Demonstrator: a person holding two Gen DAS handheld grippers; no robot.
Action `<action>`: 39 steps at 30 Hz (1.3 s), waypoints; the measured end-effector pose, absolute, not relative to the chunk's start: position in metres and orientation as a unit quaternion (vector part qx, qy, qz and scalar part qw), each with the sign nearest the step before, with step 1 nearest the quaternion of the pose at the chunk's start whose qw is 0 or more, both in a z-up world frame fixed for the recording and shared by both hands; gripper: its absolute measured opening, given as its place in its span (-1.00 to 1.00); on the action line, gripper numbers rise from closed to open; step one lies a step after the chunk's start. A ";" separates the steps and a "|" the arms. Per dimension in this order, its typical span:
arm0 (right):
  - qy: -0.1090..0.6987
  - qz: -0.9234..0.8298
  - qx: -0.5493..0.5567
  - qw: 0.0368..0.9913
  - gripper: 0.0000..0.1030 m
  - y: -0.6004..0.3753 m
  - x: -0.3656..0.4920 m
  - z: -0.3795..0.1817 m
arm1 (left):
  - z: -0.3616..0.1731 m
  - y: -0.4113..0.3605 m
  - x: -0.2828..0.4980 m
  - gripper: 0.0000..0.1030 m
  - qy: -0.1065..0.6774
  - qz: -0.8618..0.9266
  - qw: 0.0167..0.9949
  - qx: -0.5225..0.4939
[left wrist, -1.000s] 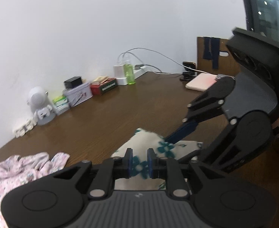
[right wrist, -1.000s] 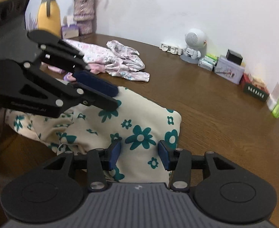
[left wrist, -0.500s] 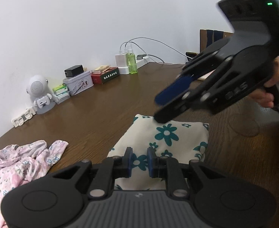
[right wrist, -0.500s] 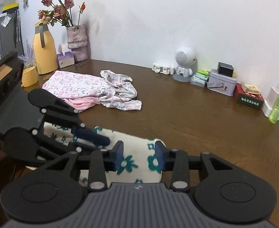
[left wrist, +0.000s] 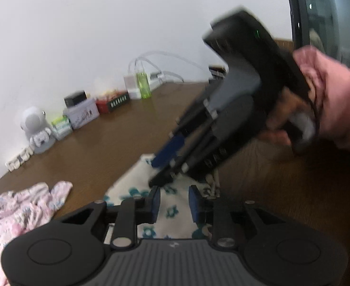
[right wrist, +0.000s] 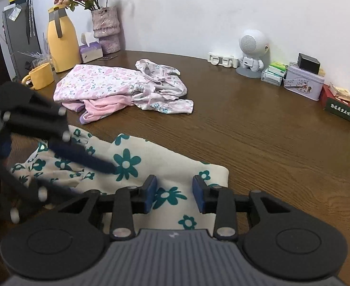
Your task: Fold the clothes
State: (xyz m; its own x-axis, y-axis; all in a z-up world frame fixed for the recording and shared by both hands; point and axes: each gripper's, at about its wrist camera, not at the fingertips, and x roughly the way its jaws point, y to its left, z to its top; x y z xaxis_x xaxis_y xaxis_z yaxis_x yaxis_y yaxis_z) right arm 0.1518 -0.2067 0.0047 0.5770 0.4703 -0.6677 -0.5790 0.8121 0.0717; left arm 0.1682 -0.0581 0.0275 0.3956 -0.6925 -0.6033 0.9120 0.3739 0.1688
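Note:
A folded cream cloth with teal flowers (right wrist: pixel 165 157) lies on the brown table (right wrist: pixel 258 128) near its front edge. My right gripper (right wrist: pixel 173 193) hovers over the cloth's near right part, jaws apart, nothing pinched. My left gripper (left wrist: pixel 174 197) is opening; the cloth (left wrist: pixel 132 183) shows below the gap, and the pads do not press on it. In the left wrist view the right gripper (left wrist: pixel 163 166) is blurred, slanting down onto the cloth's far edge. In the right wrist view the left gripper (right wrist: pixel 96 178) reaches in from the left over the cloth.
A pile of pink floral clothes (right wrist: pixel 117 85) lies behind the cloth. At the back left stand a yellow jug (right wrist: pixel 60 40), a yellow mug (right wrist: pixel 40 75) and a vase (right wrist: pixel 105 28). Along the wall are a robot-shaped speaker (right wrist: pixel 252 47), a tin (right wrist: pixel 303 83) and a red box (right wrist: pixel 339 106). A pink sleeve (left wrist: pixel 329 95) holds the right gripper.
The left gripper's jaws have widened from nearly shut on the cloth. The right gripper has come down and forward onto the cloth, its jaws a little narrower than a second ago.

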 end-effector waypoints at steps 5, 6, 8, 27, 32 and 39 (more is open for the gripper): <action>0.349 0.302 -0.078 0.884 -0.33 -0.206 0.152 0.005 | 0.019 -0.059 0.172 -0.53 0.236 -0.501 0.797 0.242; 0.348 0.302 -0.078 0.884 -0.33 -0.207 0.152 0.005 | 0.019 -0.059 0.172 -0.53 0.236 -0.500 0.797 0.243; 0.346 0.302 -0.075 0.885 -0.33 -0.208 0.152 0.006 | 0.024 -0.057 0.173 -0.53 0.234 -0.499 0.800 0.239; 0.411 0.303 0.178 0.841 0.03 -0.300 0.172 -0.015 | 0.019 -0.046 0.190 -0.49 0.237 -0.471 0.819 0.224; 0.422 0.308 0.216 0.825 0.04 -0.302 0.175 -0.026 | 0.018 -0.044 0.187 -0.49 0.235 -0.470 0.821 0.225; 0.431 0.316 0.263 0.803 0.06 -0.305 0.179 -0.038 | 0.016 -0.041 0.186 -0.48 0.230 -0.471 0.822 0.221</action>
State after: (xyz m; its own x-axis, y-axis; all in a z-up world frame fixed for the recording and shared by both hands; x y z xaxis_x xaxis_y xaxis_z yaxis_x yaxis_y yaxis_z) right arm 0.1793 -0.3048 -0.0381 0.4291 0.7345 -0.5257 -0.2805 0.6616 0.6954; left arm 0.1863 -0.0414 0.0157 0.4499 -0.6729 -0.5872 0.8767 0.4580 0.1470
